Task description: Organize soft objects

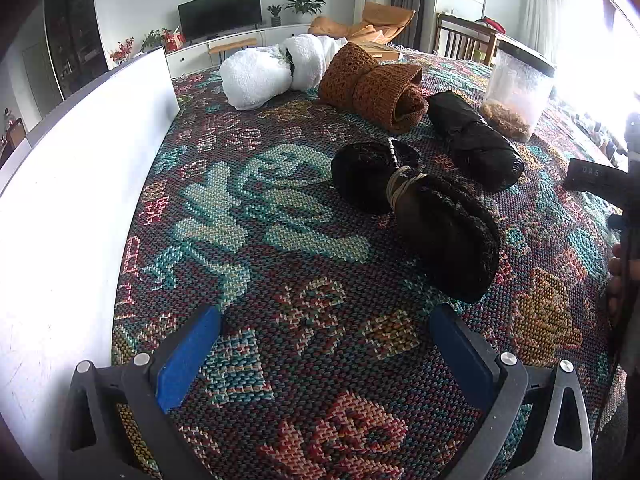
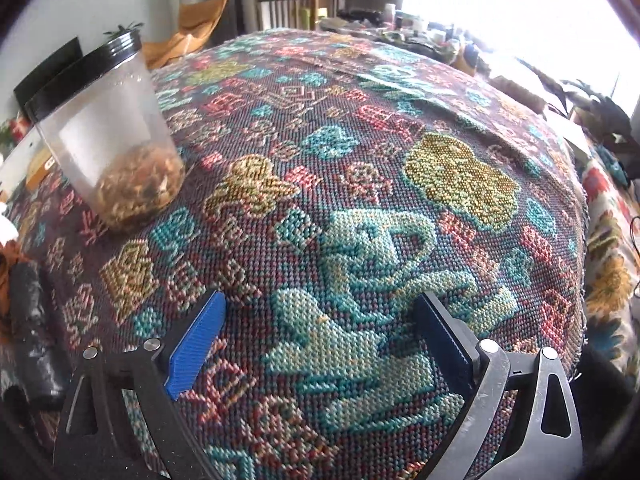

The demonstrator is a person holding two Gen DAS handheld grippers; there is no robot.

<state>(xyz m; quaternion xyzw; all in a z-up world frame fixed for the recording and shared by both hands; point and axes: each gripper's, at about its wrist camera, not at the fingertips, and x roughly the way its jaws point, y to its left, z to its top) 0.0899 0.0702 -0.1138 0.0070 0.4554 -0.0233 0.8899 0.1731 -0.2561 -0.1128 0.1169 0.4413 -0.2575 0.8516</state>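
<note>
Several rolled soft bundles lie on the patterned woven cloth. A white fluffy roll sits far back, a brown knitted roll beside it. A black roll lies to the right, and a dark roll tied with cord is nearest. My left gripper hovers open over bare cloth, short of the tied roll. My right gripper is open above the cloth, with nothing between its blue pads. The black roll's end shows at the left edge of the right wrist view.
A clear plastic jar with a black lid holds brownish bits at its bottom. A white board borders the cloth's left side. A person's hand with the other gripper is at the right edge. Furniture and clutter stand behind.
</note>
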